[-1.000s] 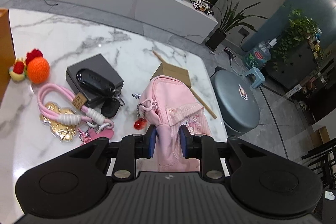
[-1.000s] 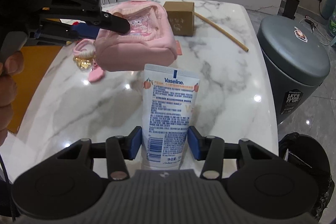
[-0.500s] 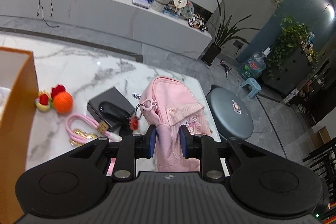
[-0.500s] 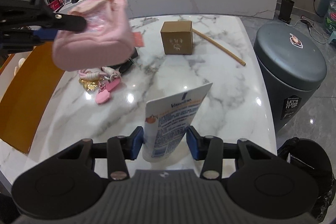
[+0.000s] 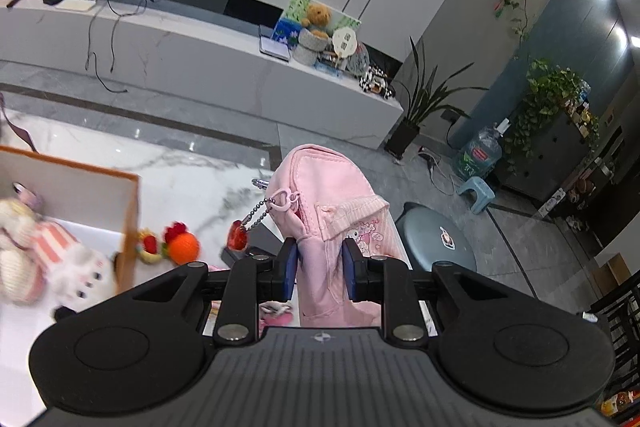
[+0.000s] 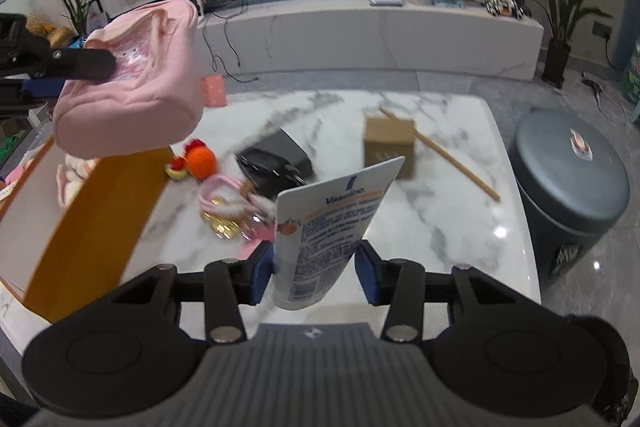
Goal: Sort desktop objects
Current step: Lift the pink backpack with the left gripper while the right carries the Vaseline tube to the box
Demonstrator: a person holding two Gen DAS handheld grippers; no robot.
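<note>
My left gripper (image 5: 319, 269) is shut on a pink pouch bag (image 5: 336, 211) and holds it in the air beside the orange storage box (image 5: 128, 215). The bag also shows in the right wrist view (image 6: 132, 95), above the box's near wall (image 6: 92, 227). My right gripper (image 6: 316, 273) is shut on a white Vaseline tube (image 6: 332, 223), lifted off the marble table (image 6: 440, 227). Plush toys (image 5: 28, 251) lie inside the box.
On the table lie an orange crochet toy (image 6: 199, 159), a black box with a car key (image 6: 276, 163), a pink keychain cord (image 6: 224, 199), a brown cardboard box (image 6: 390, 139) and a wooden stick (image 6: 456, 163). A grey bin (image 6: 572, 175) stands right of the table.
My left gripper has lifted the pink bag off the table and carried it left toward the orange box. My right gripper has raised the Vaseline tube and tilted it upright.
</note>
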